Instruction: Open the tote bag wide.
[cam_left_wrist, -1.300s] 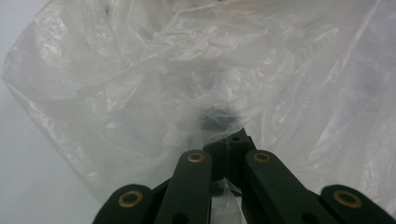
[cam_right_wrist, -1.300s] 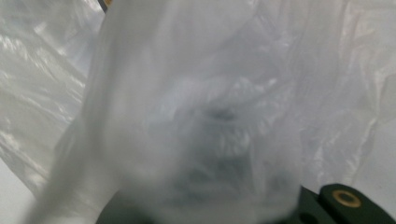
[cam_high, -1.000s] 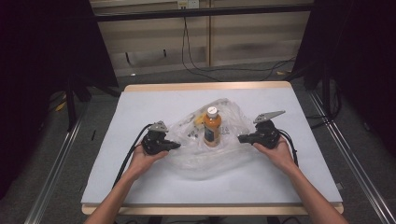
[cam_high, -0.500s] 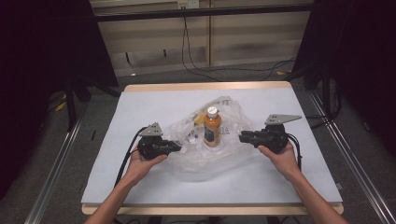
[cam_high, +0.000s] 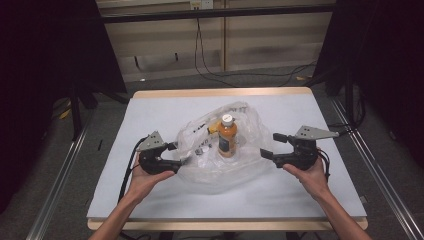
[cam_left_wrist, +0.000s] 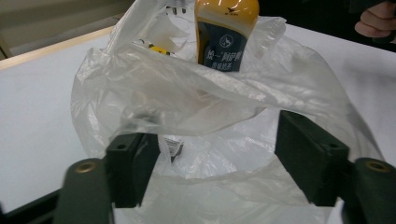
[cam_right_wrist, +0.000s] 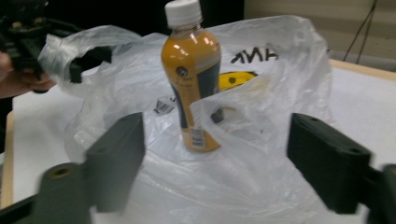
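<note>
Left gripper (cam_high: 184, 161): jaws just opened, bag film loose between them.
Right gripper (cam_high: 268, 146): jaws just opened, nothing held.
Plastic bag (cam_high: 210, 167): slumped mid-bench (cam_high: 150, 110).
Juice bottle (cam_high: 227, 136): upright inside, cap up.
Right gripper view: bottle's white cap (cam_right_wrist: 183, 12).

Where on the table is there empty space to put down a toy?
The white table is bare along the far edge behind the plastic bag, and across the near strip in front of it, between the two forearms. The middle is crowded: the bag with the orange bottle sits there, with the left gripper and right gripper beside it.
</note>
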